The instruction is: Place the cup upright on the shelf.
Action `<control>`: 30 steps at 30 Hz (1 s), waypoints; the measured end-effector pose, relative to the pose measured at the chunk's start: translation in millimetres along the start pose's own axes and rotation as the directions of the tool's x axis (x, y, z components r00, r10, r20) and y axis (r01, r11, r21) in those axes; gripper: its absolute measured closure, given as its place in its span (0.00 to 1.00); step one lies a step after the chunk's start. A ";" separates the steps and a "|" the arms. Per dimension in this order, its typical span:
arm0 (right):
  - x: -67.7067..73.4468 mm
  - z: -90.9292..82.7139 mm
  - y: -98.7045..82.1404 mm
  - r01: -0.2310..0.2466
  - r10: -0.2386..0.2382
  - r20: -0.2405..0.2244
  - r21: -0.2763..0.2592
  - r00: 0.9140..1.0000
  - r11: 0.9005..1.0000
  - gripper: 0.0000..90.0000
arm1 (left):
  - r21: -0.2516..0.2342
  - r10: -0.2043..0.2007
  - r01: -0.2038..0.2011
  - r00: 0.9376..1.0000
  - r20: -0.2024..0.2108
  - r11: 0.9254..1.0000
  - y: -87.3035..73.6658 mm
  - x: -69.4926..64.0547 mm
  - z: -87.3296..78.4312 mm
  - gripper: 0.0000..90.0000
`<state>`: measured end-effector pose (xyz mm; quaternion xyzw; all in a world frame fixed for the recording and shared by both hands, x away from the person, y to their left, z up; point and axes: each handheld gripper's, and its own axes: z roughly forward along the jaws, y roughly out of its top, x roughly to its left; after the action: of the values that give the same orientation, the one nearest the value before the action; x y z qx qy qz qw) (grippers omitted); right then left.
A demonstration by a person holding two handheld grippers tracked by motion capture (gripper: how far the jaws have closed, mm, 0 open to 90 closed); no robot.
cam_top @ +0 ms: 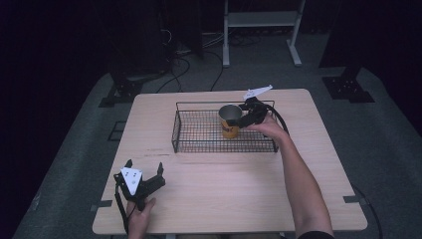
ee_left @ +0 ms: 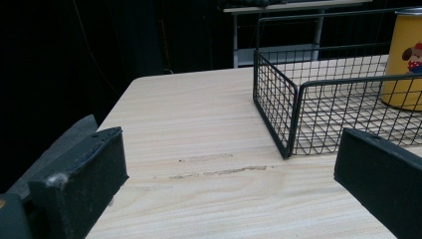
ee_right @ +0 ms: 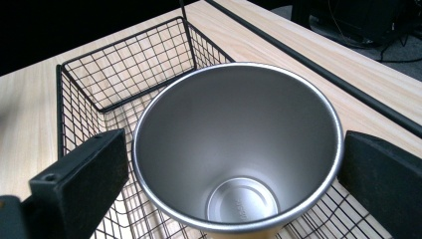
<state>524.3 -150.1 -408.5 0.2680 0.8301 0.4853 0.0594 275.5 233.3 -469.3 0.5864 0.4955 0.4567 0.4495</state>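
Cup [cam_top: 230,121] stands upright, axis vertical, in the right half of the wire basket [cam_top: 199,144] on the counter [cam_top: 234,199]. Right tongs [cam_top: 247,115] straddle its rim, pads on either side; whether they touch the rim cannot be told. Left tongs [cam_top: 144,167], spread wide and empty, rest well apart at the near left; the right hand is nearer.

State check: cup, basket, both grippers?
cup: upright in the basket, empty, between the right gripper's jaws
basket: on the table, holding the cup
right gripper: jaws either side of the cup; grip unclear
left gripper: open, empty
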 end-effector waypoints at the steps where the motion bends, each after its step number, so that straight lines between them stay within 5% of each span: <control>1: -0.3 -1.1 0.1 -0.002 0.002 -0.001 -0.003 1.000 1.000 0.00 | 0.001 0.001 -0.001 1.000 0.000 1.000 0.0 0.0 0.0 0.00; 30: 10.6 -41.7 7.3 0.013 -0.016 -0.034 -0.091 0.999 0.996 0.00 | 0.000 -0.003 0.003 1.000 -0.011 1.000 0.2 0.0 1.1 0.00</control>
<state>503.2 -174.2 -378.9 0.2505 0.8099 0.5268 0.0605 276.6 233.3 -469.2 0.5832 0.4987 0.4593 0.4475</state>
